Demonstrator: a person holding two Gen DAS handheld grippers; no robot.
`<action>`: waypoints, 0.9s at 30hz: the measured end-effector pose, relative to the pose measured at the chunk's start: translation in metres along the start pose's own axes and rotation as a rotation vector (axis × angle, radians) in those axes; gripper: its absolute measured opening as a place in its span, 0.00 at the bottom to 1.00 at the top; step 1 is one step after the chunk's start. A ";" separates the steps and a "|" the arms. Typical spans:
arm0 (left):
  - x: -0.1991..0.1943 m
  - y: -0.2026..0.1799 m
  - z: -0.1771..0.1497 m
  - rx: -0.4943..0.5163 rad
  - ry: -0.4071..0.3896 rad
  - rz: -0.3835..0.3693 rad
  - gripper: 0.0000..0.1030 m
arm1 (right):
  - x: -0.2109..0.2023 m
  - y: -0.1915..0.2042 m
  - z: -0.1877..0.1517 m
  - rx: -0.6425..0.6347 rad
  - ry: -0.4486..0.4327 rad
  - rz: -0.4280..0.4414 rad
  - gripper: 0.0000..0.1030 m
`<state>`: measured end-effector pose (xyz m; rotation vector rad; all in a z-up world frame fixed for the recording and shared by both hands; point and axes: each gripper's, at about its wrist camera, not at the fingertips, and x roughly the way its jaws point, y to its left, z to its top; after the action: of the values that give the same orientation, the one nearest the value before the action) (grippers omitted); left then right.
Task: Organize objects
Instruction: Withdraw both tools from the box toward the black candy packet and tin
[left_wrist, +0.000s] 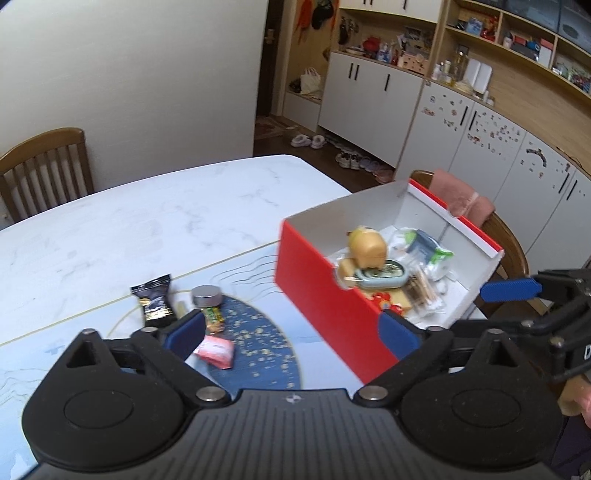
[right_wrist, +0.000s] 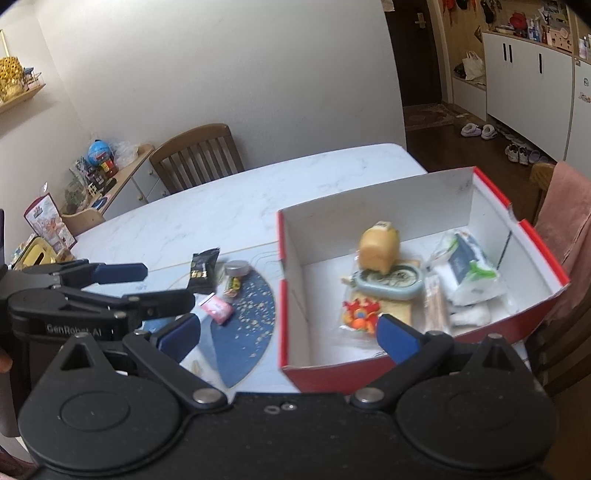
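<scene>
Hovering above the marble table (left_wrist: 166, 206), the left hand-held gripper (left_wrist: 291, 332) and right hand-held gripper (right_wrist: 288, 332) both gape wide, grasping nothing. At two o'clock sits the red box (right_wrist: 291, 295) with a yellow toy (right_wrist: 380, 245); at ten o'clock lie a black packet (left_wrist: 155, 302), small jar (left_wrist: 207, 296) and pink sachet (left_wrist: 216, 350).

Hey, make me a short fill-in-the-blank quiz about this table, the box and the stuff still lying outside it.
1. The yellow toy sits inside the ____ box.
2. The pink packet lies on the mat, ____ the box.
3. The small jar has a ____ lid.
4. Both the left gripper and the right gripper have their jaws ____, with nothing held.

Missing words: red; outside; silver; open
</scene>
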<state>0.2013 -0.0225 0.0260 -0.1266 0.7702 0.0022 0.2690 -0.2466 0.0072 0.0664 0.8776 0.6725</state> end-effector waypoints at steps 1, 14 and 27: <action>-0.001 0.005 -0.001 -0.005 -0.001 0.003 0.99 | 0.002 0.005 -0.001 -0.004 0.003 -0.001 0.99; -0.001 0.084 -0.019 -0.096 -0.024 0.091 1.00 | 0.041 0.072 -0.004 -0.109 0.052 -0.008 0.99; 0.027 0.139 -0.024 -0.101 -0.007 0.146 1.00 | 0.084 0.116 -0.004 -0.217 0.098 0.003 0.99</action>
<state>0.1971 0.1116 -0.0260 -0.1663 0.7713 0.1799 0.2437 -0.1072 -0.0165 -0.1609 0.8937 0.7751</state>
